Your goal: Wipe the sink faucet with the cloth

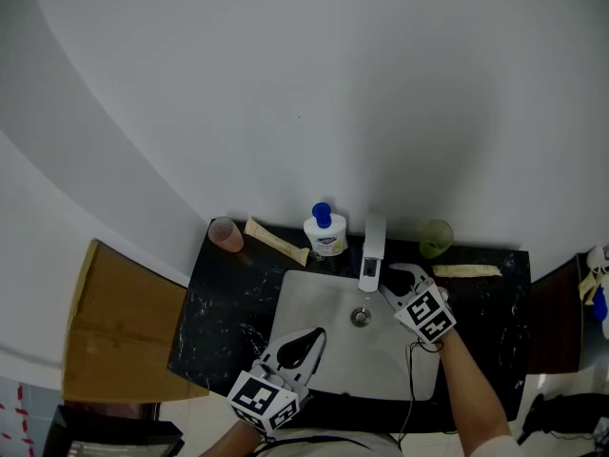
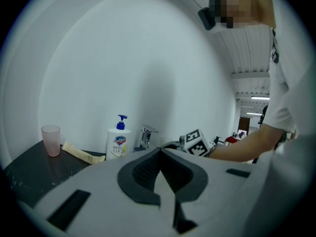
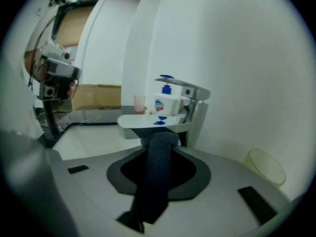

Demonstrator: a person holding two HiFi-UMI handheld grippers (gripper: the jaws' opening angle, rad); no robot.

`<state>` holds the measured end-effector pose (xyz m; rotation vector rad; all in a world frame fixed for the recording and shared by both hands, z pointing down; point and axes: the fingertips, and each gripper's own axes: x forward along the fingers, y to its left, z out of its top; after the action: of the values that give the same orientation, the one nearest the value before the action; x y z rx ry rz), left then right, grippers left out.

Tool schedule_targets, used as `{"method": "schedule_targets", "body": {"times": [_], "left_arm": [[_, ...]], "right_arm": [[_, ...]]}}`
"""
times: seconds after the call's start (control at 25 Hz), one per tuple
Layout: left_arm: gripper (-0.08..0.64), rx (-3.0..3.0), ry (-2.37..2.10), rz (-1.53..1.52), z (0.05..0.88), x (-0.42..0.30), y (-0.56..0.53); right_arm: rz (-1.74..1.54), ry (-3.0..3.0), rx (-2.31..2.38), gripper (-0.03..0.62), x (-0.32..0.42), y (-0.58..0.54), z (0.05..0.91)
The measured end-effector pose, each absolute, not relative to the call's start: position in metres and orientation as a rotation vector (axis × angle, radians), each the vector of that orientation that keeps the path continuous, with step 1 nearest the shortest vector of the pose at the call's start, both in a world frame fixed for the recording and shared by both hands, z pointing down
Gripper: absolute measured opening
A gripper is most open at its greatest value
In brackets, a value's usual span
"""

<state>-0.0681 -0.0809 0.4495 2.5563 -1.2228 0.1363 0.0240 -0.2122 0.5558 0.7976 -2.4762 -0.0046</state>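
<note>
- Head view shows a white sink [image 1: 319,317] set in a black marbled counter [image 1: 224,303], with the faucet [image 1: 372,251] standing at the middle of the back rim.
- Along the wall behind the basin, from left to right, stand a pink cup [image 1: 225,233], a cream tube [image 1: 276,240] lying flat, a white soap pump bottle [image 1: 325,232] with a blue top just beside the faucet, and a yellow-green cup [image 1: 436,238]. A second tube [image 1: 466,270] lies to the right of the faucet.
- A cardboard box [image 1: 114,322] sits to the left of the counter.
- The right gripper [image 1: 395,280] reaches over the basin, its tips right at the spout's end.
- In the right gripper view, the right gripper's jaws are clamped on a dark cloth [image 3: 157,177]. The cloth runs up between them in a thick roll, and its top end touches the underside of the spout's tip.
- The faucet's flat lever and upright body rise just behind the cloth.
- The left gripper [image 1: 314,337] hangs over the front left part of the basin, well apart from the faucet.
- In the left gripper view its jaws are pressed together at the tips, with nothing between them.
</note>
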Motion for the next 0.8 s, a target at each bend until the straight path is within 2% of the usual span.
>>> {"method": "schedule_targets", "body": {"times": [0.28,0.52,0.8], "left_arm": [[-0.003,2.563,-1.198,0.137,0.452,-0.061,-0.087],[-0.003,2.568,-1.188,0.164,0.448,-0.056,-0.089],[-0.003,2.562,-1.199,0.179,0.449,-0.059,-0.090]], "right_arm": [[-0.051,-2.493,0.634,0.100,0.011,-0.153,0.561],[-0.139,-2.409,0.702,0.100,0.022,-0.206,0.560],[-0.006,-2.397,0.917,0.100,0.039,-0.260,0.556]]}}
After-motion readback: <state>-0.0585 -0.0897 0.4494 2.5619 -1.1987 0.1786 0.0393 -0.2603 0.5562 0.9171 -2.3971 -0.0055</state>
